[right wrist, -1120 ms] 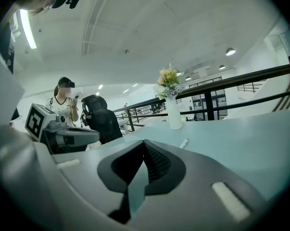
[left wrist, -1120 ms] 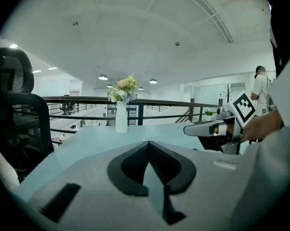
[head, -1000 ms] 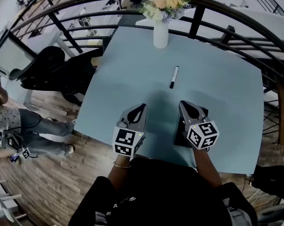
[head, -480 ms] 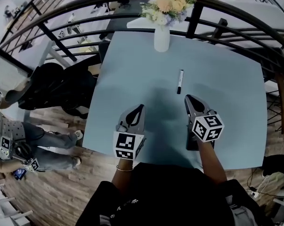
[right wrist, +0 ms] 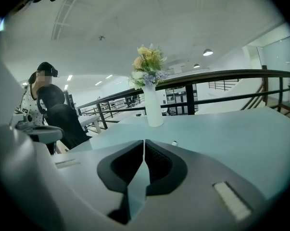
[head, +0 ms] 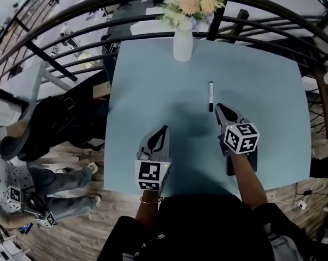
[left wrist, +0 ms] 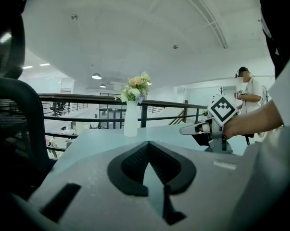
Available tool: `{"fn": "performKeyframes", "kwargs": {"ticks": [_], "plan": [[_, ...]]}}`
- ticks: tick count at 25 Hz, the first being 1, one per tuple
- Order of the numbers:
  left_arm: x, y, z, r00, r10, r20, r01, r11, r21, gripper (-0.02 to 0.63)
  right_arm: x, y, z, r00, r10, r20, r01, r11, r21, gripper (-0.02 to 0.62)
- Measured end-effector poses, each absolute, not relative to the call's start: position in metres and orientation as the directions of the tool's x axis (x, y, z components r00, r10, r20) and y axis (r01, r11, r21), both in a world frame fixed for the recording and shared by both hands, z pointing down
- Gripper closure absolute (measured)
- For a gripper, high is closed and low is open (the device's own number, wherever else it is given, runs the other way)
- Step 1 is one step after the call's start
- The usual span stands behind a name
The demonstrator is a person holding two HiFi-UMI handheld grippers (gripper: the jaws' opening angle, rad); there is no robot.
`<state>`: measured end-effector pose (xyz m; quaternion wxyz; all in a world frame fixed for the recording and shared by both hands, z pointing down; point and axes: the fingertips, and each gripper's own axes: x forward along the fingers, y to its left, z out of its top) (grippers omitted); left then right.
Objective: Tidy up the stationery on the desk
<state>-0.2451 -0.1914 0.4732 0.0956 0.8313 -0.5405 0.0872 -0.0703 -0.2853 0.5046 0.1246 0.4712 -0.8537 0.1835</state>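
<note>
A black marker (head: 210,96) with a white cap lies on the light blue desk (head: 153,80), pointing away from me. My right gripper (head: 217,106) is shut and empty, and its tip hovers just short of the marker's near end. In the right gripper view the marker's end (right wrist: 174,143) peeks over the closed jaws of the right gripper (right wrist: 144,141). My left gripper (head: 165,128) is further left and nearer to me, also shut with nothing in it. In the left gripper view, the left gripper (left wrist: 148,143) sees the right gripper (left wrist: 202,128) off to its right.
A white vase of flowers (head: 183,43) stands at the desk's far edge, in front of a black railing (head: 71,15). A flat black case (head: 249,162) lies under my right forearm. A dark office chair (head: 49,124) stands left of the desk. A person (right wrist: 41,95) stands beyond it.
Both grippers have moved forward over the desk. The right gripper's tip has come up close to the marker's near end. Both stay shut.
</note>
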Motion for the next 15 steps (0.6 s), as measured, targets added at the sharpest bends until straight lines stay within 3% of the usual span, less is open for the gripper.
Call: {"fn": "performKeyframes", "kwargs": {"ticks": [15], "plan": [[-0.270, -0.216, 0.503, 0.472, -0.846, 0.248, -0.881, -0.438, 0.181, 0.614, -0.083, -0.334, 0.553, -0.381, -0.766, 0.518, -0.920, 0.371, -0.129, 0.537]]}}
